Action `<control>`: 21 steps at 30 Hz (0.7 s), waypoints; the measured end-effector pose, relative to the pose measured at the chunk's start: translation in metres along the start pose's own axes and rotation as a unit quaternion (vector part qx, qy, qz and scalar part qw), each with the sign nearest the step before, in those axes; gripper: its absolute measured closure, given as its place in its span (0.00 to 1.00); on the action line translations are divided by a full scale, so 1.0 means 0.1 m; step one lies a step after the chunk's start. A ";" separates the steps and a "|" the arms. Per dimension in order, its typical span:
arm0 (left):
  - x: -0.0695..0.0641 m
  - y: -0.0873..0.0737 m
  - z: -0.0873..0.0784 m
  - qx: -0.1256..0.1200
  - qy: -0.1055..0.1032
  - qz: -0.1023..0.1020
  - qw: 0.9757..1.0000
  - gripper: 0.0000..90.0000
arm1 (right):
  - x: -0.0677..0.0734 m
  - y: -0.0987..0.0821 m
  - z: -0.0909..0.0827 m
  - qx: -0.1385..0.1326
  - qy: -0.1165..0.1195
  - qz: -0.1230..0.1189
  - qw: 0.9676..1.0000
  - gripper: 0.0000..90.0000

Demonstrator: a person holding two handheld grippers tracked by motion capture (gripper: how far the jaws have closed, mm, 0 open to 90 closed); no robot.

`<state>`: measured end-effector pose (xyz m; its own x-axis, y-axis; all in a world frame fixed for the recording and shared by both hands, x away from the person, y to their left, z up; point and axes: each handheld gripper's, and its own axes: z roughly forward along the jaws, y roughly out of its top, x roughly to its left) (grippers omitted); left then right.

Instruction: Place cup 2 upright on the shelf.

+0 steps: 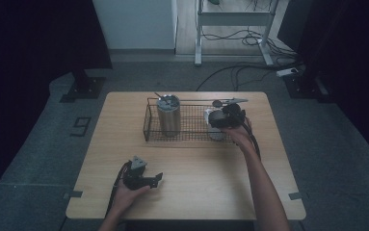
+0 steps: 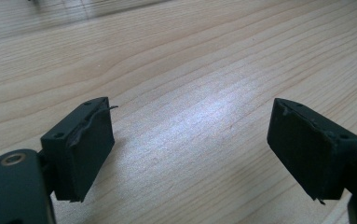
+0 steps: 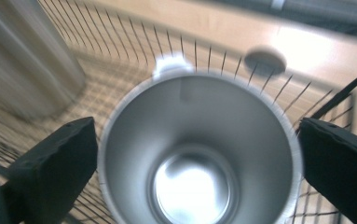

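A wire basket (image 1: 149, 126) stands on the far half of the wooden table (image 1: 196, 178). In its left part a tall steel tumbler (image 1: 168, 115) with a lid stands upright. At its right end is an open steel cup (image 1: 214, 133). My right gripper (image 1: 219, 121) hangs right over that cup. The right gripper view looks straight down into the cup (image 3: 199, 154), and my right gripper (image 3: 199, 163) is open, its pads (image 3: 59, 163) flanking the rim. The blurred tumbler (image 3: 22, 60) stands to the left. My left gripper (image 1: 159, 178) lies low on the near table, open (image 2: 190, 149) over bare wood.
A small dark round disc (image 1: 217, 103) lies on the table just behind the basket, also seen through the wires (image 3: 264, 60). A long grey utensil (image 1: 232, 100) lies along the basket's back edge. Bare wood (image 2: 181, 70) stretches ahead of the left gripper.
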<state>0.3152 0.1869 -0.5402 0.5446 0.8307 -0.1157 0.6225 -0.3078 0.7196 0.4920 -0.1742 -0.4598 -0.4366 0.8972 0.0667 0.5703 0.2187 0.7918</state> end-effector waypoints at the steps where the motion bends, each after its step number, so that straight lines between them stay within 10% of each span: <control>1: 0.00 0.00 0.00 -0.001 0.000 -0.001 1.000 0.16 | 0.01 0.01 -0.04 -0.008 0.001 0.001 1.000 0.01; 21: -0.02 0.00 -0.01 -0.001 0.002 0.001 1.000 0.16 | 0.00 -0.39 -0.71 -0.070 0.014 0.002 0.997 0.06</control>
<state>0.3140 0.1856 -0.5391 0.5432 0.8322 -0.1114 0.6201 -0.3082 0.7214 0.4204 -0.2104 -0.4475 -0.4541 0.8869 0.0851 0.4703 0.1574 0.8684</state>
